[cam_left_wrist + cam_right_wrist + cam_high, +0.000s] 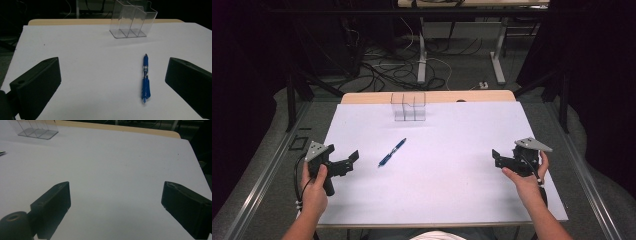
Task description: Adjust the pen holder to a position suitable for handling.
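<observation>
Hands: the person's left hand (pixel 314 192) and right hand (pixel 528 181) come in from the near edge, each holding a gripper above the table.
Left gripper (pixel 348 162): sits at the near left of the white sheet; jaws stand wide apart with nothing between the pads. In the left gripper view (pixel 112 85) the pen lies on the sheet between the two jaws, closer to the right-hand one, touching neither.
Right gripper (pixel 497 157): sits at the near right of the sheet; jaws spread wide and hold nothing. In the right gripper view (pixel 115 205) bare sheet lies between them.
Pen (pixel 392 152): blue, lying flat on the sheet left of centre, slanted, near the left gripper and well apart from the right one.
Sheet (pixel 447 175): white, covers most of the table.
Holder (pixel 409 106): clear plastic, divided into compartments, upright at the far edge of the sheet, beyond the pen.
Table (pixel 362 97): its wooden edge shows behind the sheet.
</observation>
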`<state>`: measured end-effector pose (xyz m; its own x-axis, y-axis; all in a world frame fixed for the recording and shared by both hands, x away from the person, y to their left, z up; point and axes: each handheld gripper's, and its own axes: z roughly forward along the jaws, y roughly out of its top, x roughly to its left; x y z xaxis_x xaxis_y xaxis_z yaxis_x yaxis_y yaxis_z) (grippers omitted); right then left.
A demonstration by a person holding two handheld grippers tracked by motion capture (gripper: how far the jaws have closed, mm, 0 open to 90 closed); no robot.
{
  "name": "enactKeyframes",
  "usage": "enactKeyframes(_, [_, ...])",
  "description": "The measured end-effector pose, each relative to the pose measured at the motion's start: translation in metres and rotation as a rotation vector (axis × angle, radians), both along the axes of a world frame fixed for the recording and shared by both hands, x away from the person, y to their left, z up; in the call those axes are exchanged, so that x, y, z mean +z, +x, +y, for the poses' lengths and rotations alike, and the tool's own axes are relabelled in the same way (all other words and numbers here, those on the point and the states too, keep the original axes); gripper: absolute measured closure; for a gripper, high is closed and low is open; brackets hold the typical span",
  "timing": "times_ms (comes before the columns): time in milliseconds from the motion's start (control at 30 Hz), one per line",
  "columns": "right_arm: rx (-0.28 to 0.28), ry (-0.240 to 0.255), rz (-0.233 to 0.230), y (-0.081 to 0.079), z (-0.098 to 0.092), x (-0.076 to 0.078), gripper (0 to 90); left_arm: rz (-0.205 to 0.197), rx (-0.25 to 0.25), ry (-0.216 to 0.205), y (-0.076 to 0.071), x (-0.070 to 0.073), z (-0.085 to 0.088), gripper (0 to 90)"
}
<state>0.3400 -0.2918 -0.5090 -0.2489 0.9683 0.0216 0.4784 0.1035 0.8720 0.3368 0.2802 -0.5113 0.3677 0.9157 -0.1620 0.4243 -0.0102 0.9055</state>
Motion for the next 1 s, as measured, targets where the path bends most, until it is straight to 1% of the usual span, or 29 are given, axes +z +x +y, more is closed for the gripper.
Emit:
enactKeyframes(33, [0.004,-0.007,-0.002,0.0,0.001,0.001,9.3,0.0,0.0,0.003,-0.001,0.001,0.0,0.1])
enactKeyframes(67, [0.007,-0.001,0.003,0.0,0.003,0.002,10.6,0.001,-0.007,-0.001,-0.001,0.001,0.001,0.1])
enactKeyframes(133, [0.02,-0.017,0.001,0.001,0.006,0.003,14.2,0.003,-0.019,-0.004,-0.002,0.001,0.0,0.1])
enactKeyframes(233, [0.051,-0.043,0.007,0.003,0.012,0.006,15.3,0.004,-0.03,-0.007,-0.003,0.001,-0.001,0.1])
enactKeyframes(267, [0.059,-0.05,0.004,0.004,0.014,0.007,15.4,0.004,-0.038,0.009,-0.003,0.001,-0.001,0.1])
enactKeyframes(433, [0.103,-0.076,0.009,0.009,0.022,0.008,20.0,0.0,-0.029,0.009,-0.003,-0.003,-0.002,0.1])
enactKeyframes(467, [0.114,-0.082,0.01,0.011,0.024,0.009,21.6,0.003,-0.029,0.004,-0.003,-0.003,-0.001,0.1])
enactKeyframes(500, [0.128,-0.088,0.009,0.012,0.026,0.01,22.4,0.002,-0.019,-0.011,-0.002,-0.003,0.0,0.1])
enactKeyframes(533, [0.136,-0.091,0.004,0.014,0.028,0.011,22.9,0.002,-0.019,-0.011,-0.002,-0.003,0.0,0.1])
enactKeyframes(567, [0.148,-0.094,0.0,0.015,0.031,0.013,24.3,0.004,-0.003,-0.021,-0.002,-0.003,0.002,0.1])
enactKeyframes(600, [0.16,-0.098,-0.008,0.016,0.033,0.015,25.3,0.007,0.0,-0.025,-0.002,-0.004,0.002,0.1])
enactKeyframes(633, [0.16,-0.098,-0.008,0.016,0.033,0.015,25.3,0.007,0.0,-0.025,-0.002,-0.004,0.002,0.1])
enactKeyframes(667, [0.174,-0.11,-0.013,0.018,0.036,0.017,25.4,0.007,0.0,-0.029,-0.003,-0.004,0.003,0.1])
enactKeyframes(700, [0.2,-0.121,-0.011,0.022,0.041,0.021,25.9,0.009,-0.005,-0.033,-0.004,-0.005,0.004,0.1])
enactKeyframes(733, [0.216,-0.122,-0.01,0.024,0.044,0.022,26.9,0.009,-0.008,-0.025,-0.004,-0.006,0.005,0.1])
enactKeyframes(800, [0.238,-0.124,-0.01,0.027,0.05,0.026,28.8,0.009,-0.011,-0.023,-0.004,-0.006,0.006,0.1])
enactKeyframes(867, [0.257,-0.136,-0.016,0.031,0.056,0.031,30.1,0.006,-0.013,-0.021,-0.004,-0.005,0.007,0.1])
enactKeyframes(933, [0.265,-0.135,-0.02,0.032,0.059,0.034,30.1,0.006,-0.011,-0.025,-0.005,-0.005,0.007,0.1])
enactKeyframes(967, [0.284,-0.148,-0.025,0.035,0.066,0.039,30.6,0.007,-0.013,-0.034,-0.005,-0.005,0.007,0.1])
enactKeyframes(1000, [0.286,-0.16,-0.025,0.036,0.07,0.042,31.3,0.007,-0.013,-0.034,-0.005,-0.005,0.007,0.1])
